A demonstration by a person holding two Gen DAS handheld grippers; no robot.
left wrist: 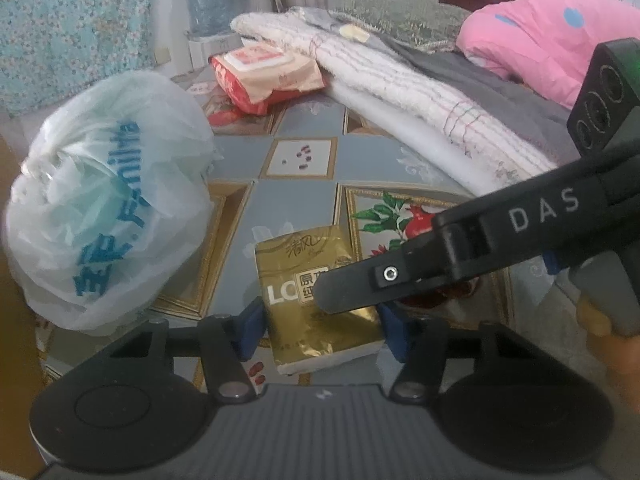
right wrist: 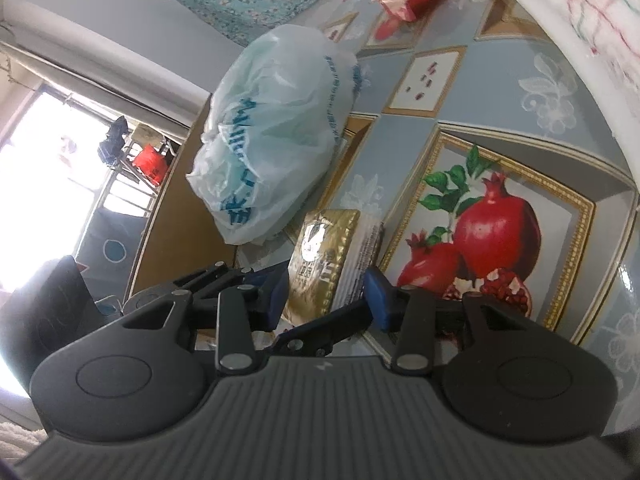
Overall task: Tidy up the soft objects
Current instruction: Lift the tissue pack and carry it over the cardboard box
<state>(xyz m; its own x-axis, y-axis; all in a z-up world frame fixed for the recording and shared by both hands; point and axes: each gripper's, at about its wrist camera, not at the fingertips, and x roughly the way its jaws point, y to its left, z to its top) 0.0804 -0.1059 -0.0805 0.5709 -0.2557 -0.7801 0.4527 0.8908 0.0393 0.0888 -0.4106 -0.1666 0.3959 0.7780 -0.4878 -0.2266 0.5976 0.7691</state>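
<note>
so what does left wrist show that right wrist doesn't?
Only left wrist: the pink pillow, the water jug, and the right gripper's body crossing in from the right.

Only right wrist: the bright window with a red bag hanging outside.

Both: the gold tissue pack between each gripper's blue pads, the white plastic bag, the red-and-beige pack, the folded white blanket and the pomegranate-print tablecloth.

Both wrist views close, low over table, right rolled sideways — sharing gold tissue pack [left wrist: 316,300] [right wrist: 324,268].
</note>
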